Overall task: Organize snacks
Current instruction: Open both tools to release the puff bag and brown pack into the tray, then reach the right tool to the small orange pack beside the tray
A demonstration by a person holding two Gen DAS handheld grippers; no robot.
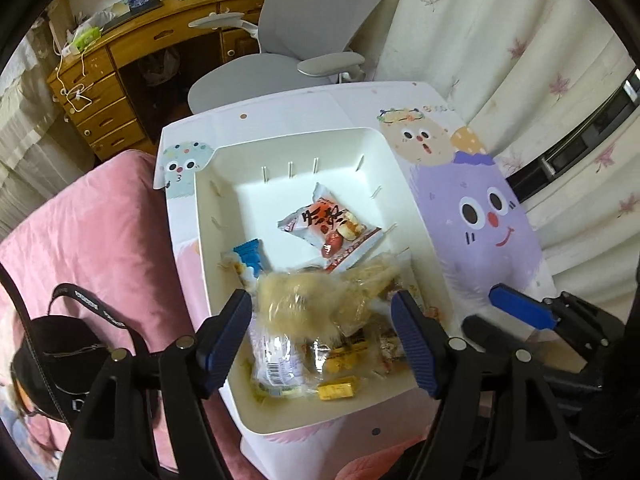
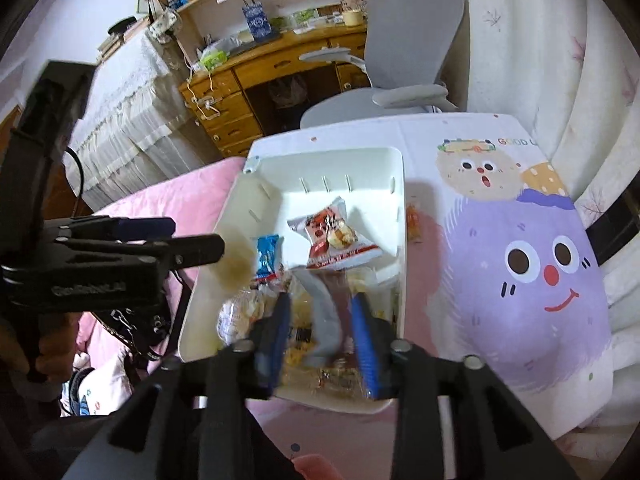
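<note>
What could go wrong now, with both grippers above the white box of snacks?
1. The clear bread packet between the left gripper fingers looks loose; it might fall outside the white box.
2. An orange snack lies beside the box and may be forgotten.
3. The right gripper is close; they could collide.

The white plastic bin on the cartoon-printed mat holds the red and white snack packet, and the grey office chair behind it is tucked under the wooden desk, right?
Not quite. The grey office chair stands turned away from the wooden desk, not tucked under it; the right wrist view shows this. The white plastic bin on the cartoon-printed mat does hold the red and white snack packet.
</note>
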